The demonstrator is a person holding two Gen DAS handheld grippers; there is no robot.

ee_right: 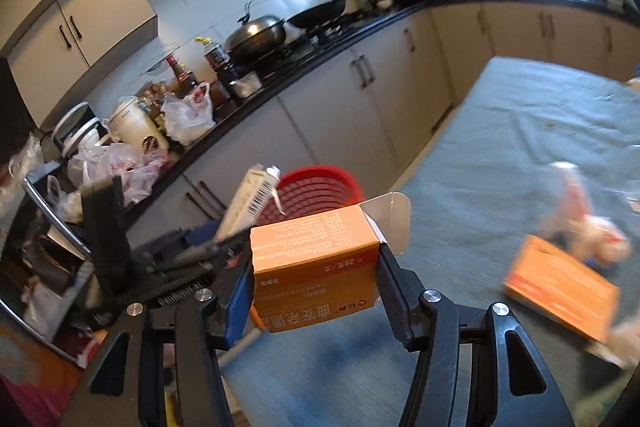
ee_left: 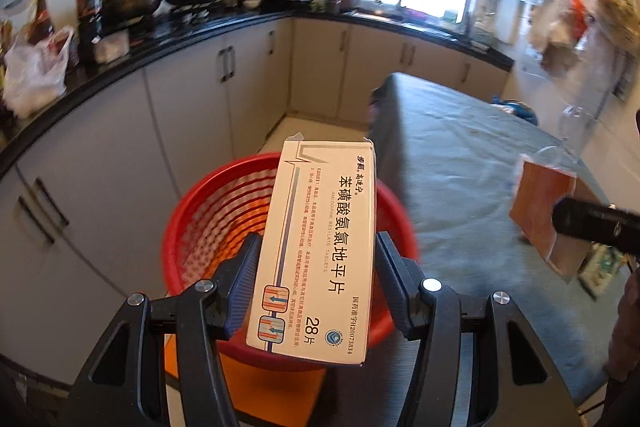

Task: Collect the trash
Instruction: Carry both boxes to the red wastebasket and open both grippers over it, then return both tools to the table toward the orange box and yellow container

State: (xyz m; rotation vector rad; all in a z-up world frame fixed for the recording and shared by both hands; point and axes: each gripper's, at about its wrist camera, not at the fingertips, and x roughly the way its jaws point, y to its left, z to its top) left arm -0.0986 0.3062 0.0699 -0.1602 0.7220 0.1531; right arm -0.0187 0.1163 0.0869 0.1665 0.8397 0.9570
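Observation:
My left gripper [ee_left: 316, 259] is shut on a white tablet box [ee_left: 320, 247] and holds it above the red slatted basket [ee_left: 208, 223], which stands on an orange stool by the table. My right gripper [ee_right: 316, 267] is shut on an orange carton [ee_right: 316, 251] with an open flap, held above the table's near left corner. In the right wrist view the red basket [ee_right: 320, 191] lies ahead, with the left gripper and its white box [ee_right: 248, 203] to its left. In the left wrist view the right gripper with its orange carton [ee_left: 544, 211] is at the right.
A table with a grey-green cloth [ee_right: 500, 147] holds another orange box [ee_right: 560, 287] and blurred wrappers [ee_right: 580, 223]. A black counter [ee_left: 120, 51] with woks, bottles and plastic bags runs along the left and back. Cabinets [ee_left: 256, 83] stand beyond the basket.

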